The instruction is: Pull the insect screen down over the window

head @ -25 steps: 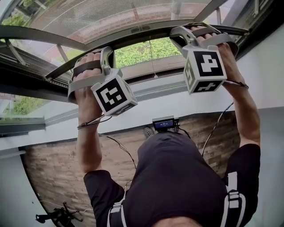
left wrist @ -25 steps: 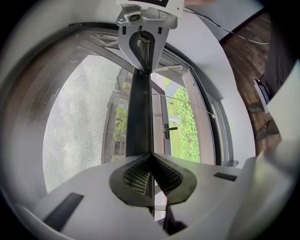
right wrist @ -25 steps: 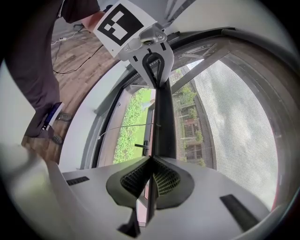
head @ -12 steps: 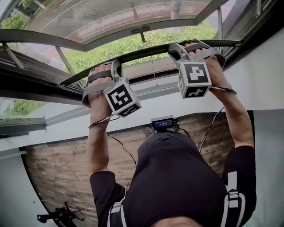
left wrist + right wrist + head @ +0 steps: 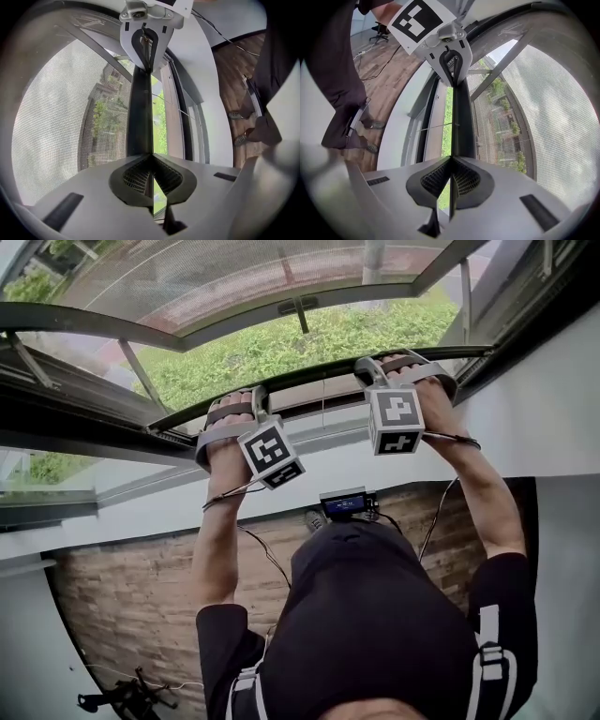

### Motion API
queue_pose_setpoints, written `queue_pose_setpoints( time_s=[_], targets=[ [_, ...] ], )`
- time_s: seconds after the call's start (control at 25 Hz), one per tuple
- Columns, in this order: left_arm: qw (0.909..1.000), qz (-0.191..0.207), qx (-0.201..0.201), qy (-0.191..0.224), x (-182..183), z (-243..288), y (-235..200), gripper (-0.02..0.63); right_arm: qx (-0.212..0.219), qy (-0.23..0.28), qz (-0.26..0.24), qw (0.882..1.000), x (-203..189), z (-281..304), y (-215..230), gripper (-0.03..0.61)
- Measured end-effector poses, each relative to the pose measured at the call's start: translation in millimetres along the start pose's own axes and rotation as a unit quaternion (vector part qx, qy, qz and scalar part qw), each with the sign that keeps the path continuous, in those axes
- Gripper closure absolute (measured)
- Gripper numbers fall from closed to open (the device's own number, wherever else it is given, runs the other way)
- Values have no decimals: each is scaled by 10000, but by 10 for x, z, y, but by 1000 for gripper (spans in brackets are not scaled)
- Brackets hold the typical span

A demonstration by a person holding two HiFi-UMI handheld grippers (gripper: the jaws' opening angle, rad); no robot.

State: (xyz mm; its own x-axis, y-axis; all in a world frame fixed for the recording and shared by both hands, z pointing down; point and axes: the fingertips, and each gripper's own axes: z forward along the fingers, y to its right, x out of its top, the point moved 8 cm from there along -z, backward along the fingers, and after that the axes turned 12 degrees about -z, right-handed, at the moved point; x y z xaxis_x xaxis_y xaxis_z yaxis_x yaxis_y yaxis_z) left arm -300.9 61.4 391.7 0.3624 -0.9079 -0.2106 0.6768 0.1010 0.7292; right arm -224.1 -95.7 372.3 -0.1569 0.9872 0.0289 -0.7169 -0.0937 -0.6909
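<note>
- Wood floor [image 5: 122, 606] room with a white wall [image 5: 553, 409] under a big window [image 5: 75, 423], and grass [image 5: 281, 343] outside.
- The insect screen [image 5: 216, 277] is grey mesh hanging above both sets of jaws. It covers the upper part of the opening, and below the jaws the gap is bare, so I'd call it partway down.
- The pull bar [image 5: 319, 379] is a dark stiff rail along the mesh's bottom edge. It runs straight out ahead of each set of jaws toward the other gripper.
- The left gripper [image 5: 230, 409] has its jaws pinched tight on the rail's thin lip, with mesh off to their left.
- The right gripper [image 5: 403, 367] is clamped on the rail the same way, with mesh to the right of its jaws.
- Handling, imo: the mesh is light, floppy and easy to tear, so don't grab it. The rail is the rigid bit to hold. Two spread grips should keep it level so it won't jam, and it may spring back if the pads slip.
</note>
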Motion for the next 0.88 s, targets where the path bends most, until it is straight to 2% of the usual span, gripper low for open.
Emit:
queue_pose_setpoints(
  time_s=[0.28,0.48,0.68,0.88],
  targets=[
    [10000,31,-10,-88,-15,88,78,598,173,0,89,9998,45,47,-52,558],
    [9997,34,-168,-171,-63,215,216,598,144,-48,56,9999,36,261,-188,558],
    [9988,28,-391,-296,-118,443,443,598,353,-83,71,9993,56,523,-406,558],
    [9984,-15,-416,-385,-139,570,541,598,407,-132,82,9990,55,655,-495,558]
  ],
)
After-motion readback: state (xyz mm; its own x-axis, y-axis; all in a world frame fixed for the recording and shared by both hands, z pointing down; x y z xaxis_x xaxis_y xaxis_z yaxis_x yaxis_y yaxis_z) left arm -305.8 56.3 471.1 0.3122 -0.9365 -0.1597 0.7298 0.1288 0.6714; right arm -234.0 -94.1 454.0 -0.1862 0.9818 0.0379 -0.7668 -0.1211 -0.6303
